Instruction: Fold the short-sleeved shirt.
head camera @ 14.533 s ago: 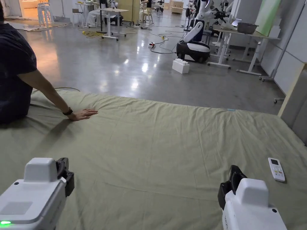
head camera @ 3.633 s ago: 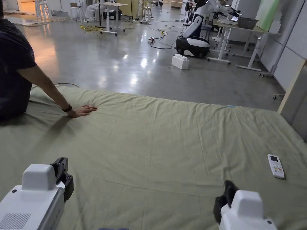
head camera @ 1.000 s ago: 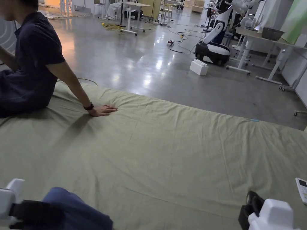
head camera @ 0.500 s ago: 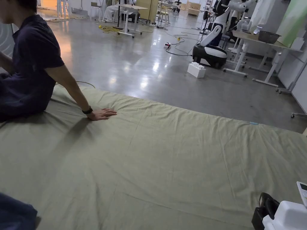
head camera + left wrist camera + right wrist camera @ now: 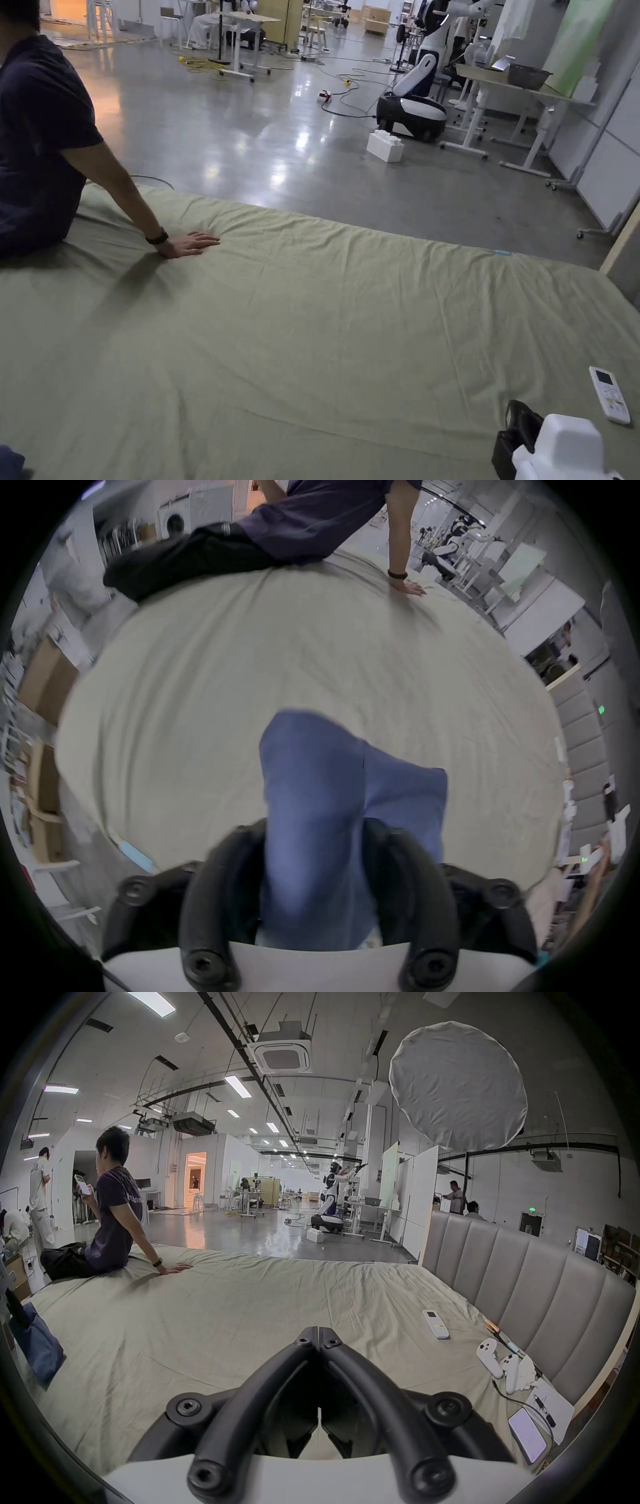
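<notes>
Your left gripper (image 5: 313, 878) has swung off the bed's (image 5: 325, 325) near-left corner, clamping the blue shirt (image 5: 322, 791) to lay it flat, while your right gripper (image 5: 318, 1333) waits pinched shut, holding nothing.

The left gripper (image 5: 313, 871) has both jaws pressed on a fold of blue shirt (image 5: 332, 812), which stands up between them above the olive bed sheet (image 5: 242, 674). At the sheet's far edge from the gripper a person (image 5: 277, 525) sits, one hand (image 5: 408, 588) flat on the sheet.
</notes>
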A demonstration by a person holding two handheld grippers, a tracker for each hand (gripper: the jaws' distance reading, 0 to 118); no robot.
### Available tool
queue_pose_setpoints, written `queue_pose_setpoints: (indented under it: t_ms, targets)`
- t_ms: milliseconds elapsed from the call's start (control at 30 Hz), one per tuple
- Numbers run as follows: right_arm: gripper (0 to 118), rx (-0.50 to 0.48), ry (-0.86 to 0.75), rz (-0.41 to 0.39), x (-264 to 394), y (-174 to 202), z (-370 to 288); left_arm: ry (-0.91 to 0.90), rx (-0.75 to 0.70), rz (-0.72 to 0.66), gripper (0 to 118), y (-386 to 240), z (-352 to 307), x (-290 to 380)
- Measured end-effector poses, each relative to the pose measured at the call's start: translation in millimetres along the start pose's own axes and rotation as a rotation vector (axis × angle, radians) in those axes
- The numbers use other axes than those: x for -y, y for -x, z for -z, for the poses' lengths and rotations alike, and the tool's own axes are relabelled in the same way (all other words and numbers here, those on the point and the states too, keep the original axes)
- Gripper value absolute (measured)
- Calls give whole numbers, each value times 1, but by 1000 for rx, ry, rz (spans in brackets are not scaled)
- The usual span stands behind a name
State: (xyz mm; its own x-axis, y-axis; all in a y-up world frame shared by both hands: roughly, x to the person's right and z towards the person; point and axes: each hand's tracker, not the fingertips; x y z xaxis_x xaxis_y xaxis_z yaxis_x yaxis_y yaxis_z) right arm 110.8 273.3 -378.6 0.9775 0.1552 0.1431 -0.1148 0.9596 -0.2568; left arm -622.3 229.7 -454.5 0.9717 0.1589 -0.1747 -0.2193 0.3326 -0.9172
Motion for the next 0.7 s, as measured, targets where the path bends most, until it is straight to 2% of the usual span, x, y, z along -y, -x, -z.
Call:
queue_pose_setpoints:
  t_ms: [33, 200, 333, 700]
  targets:
    - [0, 0, 0, -2, 1, 0, 0, -35, -38, 21, 70, -3, -3, -1]
    - [0, -3, -1, 9, 4, -8, -4, -141, -169, 68, 71, -13, -4, -1]
    - [0, -1, -2, 23, 6, -15, -8, -217, -288, 238, 71, -55, -1, 18]
    - [0, -21, -7, 37, 16, -17, -7, -722, -91, 294, 70, -230, 1, 86]
